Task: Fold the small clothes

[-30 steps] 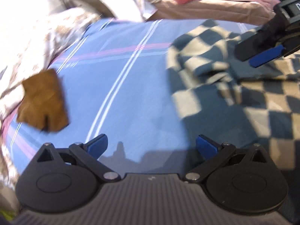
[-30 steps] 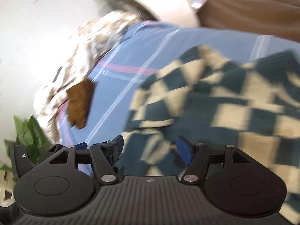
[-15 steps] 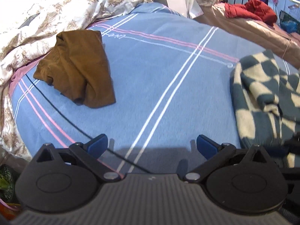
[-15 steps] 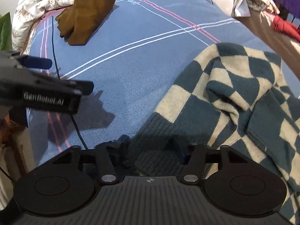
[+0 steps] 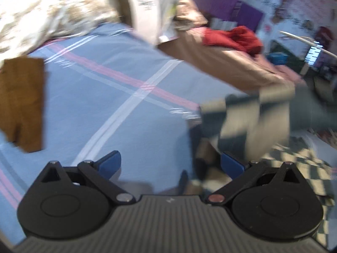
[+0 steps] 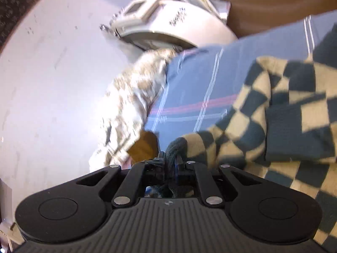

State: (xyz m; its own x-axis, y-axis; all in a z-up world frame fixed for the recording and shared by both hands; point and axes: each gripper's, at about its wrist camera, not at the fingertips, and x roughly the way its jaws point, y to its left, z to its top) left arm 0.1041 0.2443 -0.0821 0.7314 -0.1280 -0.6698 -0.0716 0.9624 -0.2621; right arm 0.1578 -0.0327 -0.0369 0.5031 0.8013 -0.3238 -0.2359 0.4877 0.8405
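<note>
Checkered sweater edge lifted for folding

Right gripper [image 6: 170, 164] jaws clenched on the checkered sweater [image 6: 284, 113] hem, raising it off the bed [image 5: 109, 88]; left gripper [image 5: 170, 164] jaws released, positioned to take another edge.

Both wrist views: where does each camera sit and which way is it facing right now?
Left wrist: sits behind the open left tool, looks across the blue bedsheet toward the room; brown cloth at left, checkered sweater lifted at right.
Right wrist: sits behind the right tool, shut on the checkered sweater's edge, tilted toward the white wall.
Shared: sweater, sheet, brown cloth, floral quilt.
</note>
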